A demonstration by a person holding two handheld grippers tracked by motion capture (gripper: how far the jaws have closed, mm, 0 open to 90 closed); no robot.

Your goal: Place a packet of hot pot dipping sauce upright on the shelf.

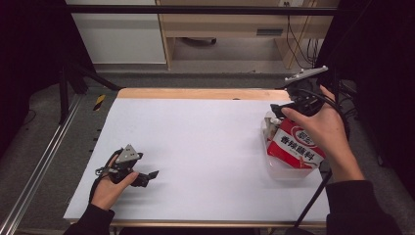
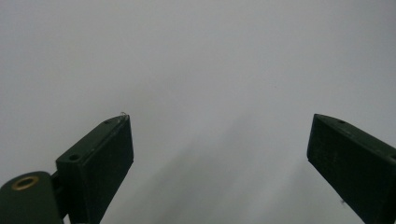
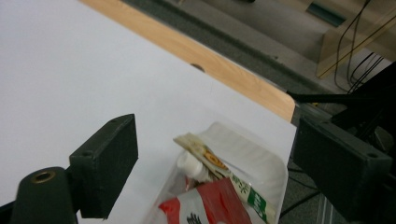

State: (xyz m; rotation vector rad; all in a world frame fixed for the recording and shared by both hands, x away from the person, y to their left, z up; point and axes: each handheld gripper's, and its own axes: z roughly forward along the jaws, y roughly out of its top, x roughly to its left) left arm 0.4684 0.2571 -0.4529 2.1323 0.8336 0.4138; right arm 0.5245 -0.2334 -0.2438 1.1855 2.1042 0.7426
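Red sauce pouch (image 1: 295,148) sits in the clear tub (image 1: 288,172), tilted against its near wall; it could slump or tip the tub. Above the tub, right tongs (image 3: 212,154) gape empty. Well left of the tub, left tongs (image 2: 219,154) stand apart over bare counter (image 1: 195,142).

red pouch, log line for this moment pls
red pouch: in clear bin | right tool: open above it | left tool: open, empty, over white table
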